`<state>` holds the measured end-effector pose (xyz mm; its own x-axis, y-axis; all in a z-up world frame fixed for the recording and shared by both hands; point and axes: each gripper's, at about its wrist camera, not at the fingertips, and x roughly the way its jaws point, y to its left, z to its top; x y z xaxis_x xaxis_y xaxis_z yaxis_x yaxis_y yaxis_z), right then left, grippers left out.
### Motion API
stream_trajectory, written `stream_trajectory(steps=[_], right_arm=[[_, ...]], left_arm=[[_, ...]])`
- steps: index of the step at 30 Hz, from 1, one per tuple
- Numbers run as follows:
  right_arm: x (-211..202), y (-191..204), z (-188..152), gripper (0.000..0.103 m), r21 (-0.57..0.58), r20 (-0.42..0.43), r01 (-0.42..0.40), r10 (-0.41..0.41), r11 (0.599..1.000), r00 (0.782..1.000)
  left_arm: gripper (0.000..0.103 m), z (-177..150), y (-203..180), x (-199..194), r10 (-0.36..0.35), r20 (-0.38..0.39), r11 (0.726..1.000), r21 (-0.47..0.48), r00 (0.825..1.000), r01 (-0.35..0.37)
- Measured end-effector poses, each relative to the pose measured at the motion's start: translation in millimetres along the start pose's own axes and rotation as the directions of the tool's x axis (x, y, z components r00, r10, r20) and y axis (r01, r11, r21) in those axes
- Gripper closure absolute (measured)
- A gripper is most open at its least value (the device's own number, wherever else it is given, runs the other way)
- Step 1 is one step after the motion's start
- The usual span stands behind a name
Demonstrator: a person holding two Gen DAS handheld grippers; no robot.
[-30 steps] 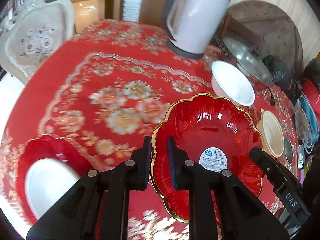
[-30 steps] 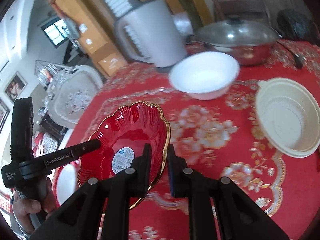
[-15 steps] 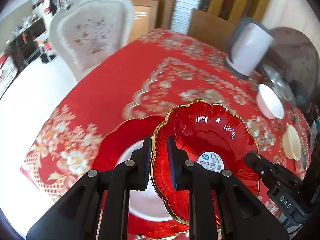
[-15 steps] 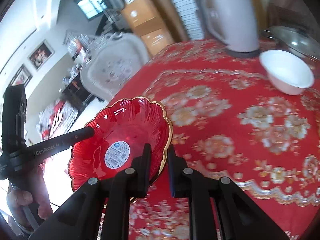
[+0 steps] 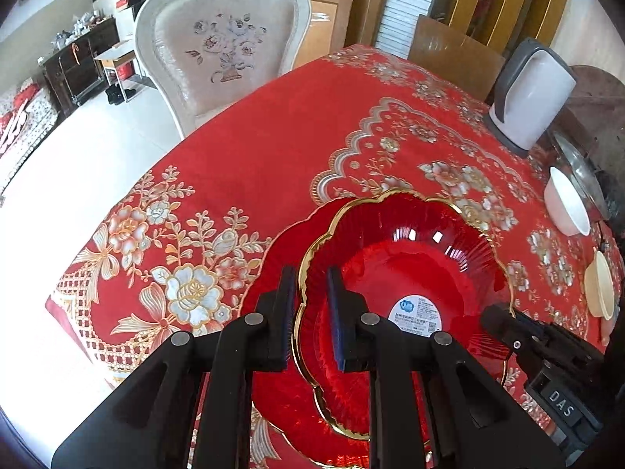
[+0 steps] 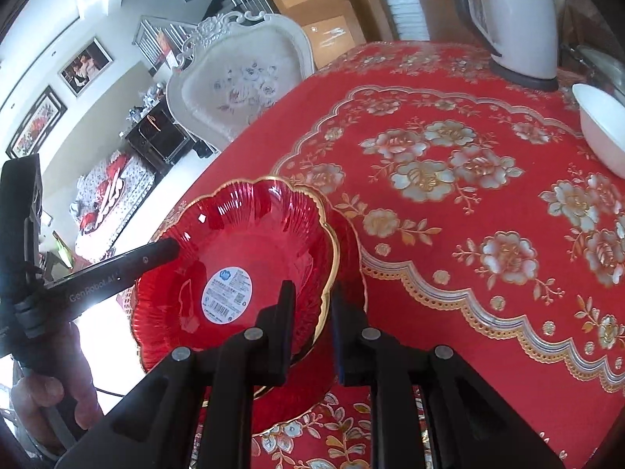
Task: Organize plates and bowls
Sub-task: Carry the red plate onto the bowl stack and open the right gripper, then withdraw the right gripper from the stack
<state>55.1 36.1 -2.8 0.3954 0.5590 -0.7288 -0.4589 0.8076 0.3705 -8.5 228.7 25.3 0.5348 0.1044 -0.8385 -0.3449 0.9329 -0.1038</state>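
We are in the stacking step: the red scalloped dish (image 5: 410,273) with the gold rim is carried between both grippers and hangs over the red plate (image 5: 273,273) lying on the tablecloth (image 5: 254,148) — in the left wrist view the dish fills the lower centre of the frame, with the plate's edge showing to its left and below.

The left gripper (image 5: 310,312) pinches the dish's left rim, its pads nearly together with the gold edge between them. The right gripper (image 6: 310,312), at the lower centre of its own view, straddles the opposite rim; its jaws stand only a little apart, and we read them as gripping the edge, though the contact on the right pad is hard to make out.

We cannot tell from either view whether the dish already touches the plate beneath or hangs just above it.

The next move, as we judge it, calls for lowering the dish level until it nests in the plate, keeping the two centred — then easing both jaws off the rim together, so neither side tips or drags. The white bowl (image 5: 566,203) at the right edge, near the kettle (image 5: 531,93), looks like a later item.
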Motion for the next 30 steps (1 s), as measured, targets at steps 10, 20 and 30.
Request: stream_trajectory(steps=[10, 20, 30], right_arm=[[-7, -4, -2, 0.085, 0.048, -0.013, -0.044, 0.045, 0.998, 0.999], [-50, -23, -12, 0.071, 0.083, 0.091, 0.021, -0.029, 0.996, 0.995], [-125, -84, -29, 0.059, 0.211, 0.232, 0.139, -0.187, 0.968, 0.954]], left_arm=[[0.063, 5, 0, -23, 0.009, 0.11, 1.0, -0.008, 0.994, -0.008], [0.056, 1, -58, -50, -0.062, 0.183, 0.995, 0.089, 0.981, 0.046], [0.056, -16, -159, -58, -0.165, 0.209, 0.962, 0.251, 0.964, 0.11]])
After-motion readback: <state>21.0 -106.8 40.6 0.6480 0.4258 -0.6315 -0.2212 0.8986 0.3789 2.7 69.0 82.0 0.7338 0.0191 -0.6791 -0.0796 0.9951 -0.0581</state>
